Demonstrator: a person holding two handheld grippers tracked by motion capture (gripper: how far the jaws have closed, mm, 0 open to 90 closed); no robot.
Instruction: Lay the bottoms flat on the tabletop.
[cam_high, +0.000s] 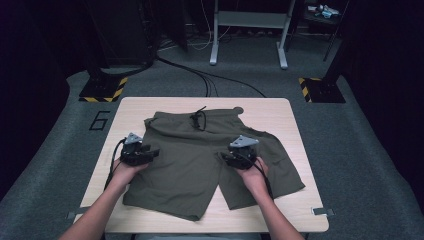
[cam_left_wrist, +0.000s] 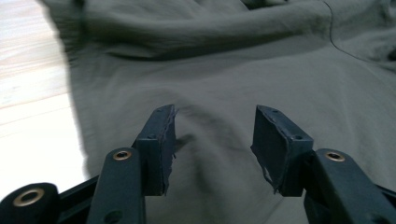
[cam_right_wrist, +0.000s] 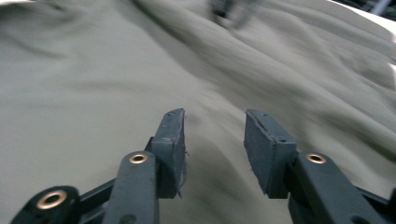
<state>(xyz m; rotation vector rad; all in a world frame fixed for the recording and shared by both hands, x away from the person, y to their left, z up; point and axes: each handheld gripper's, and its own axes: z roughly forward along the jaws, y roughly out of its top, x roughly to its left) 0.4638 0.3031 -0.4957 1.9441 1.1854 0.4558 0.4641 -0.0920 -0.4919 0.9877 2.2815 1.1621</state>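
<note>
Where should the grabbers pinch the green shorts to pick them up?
Probably the waistband, at the far edge with the drawstring, one gripper near each corner. The olive shorts lie spread flat on the table, so an edge is easier to pinch than the smooth middle. Come from above and the near side. The left gripper and right gripper are open above the cloth.

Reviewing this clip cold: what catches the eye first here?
Olive-green shorts lie spread across the middle of the light wooden table, black drawstring at the far waistband. The left gripper and right gripper hover over them, jaws apart, nothing between them.
</note>
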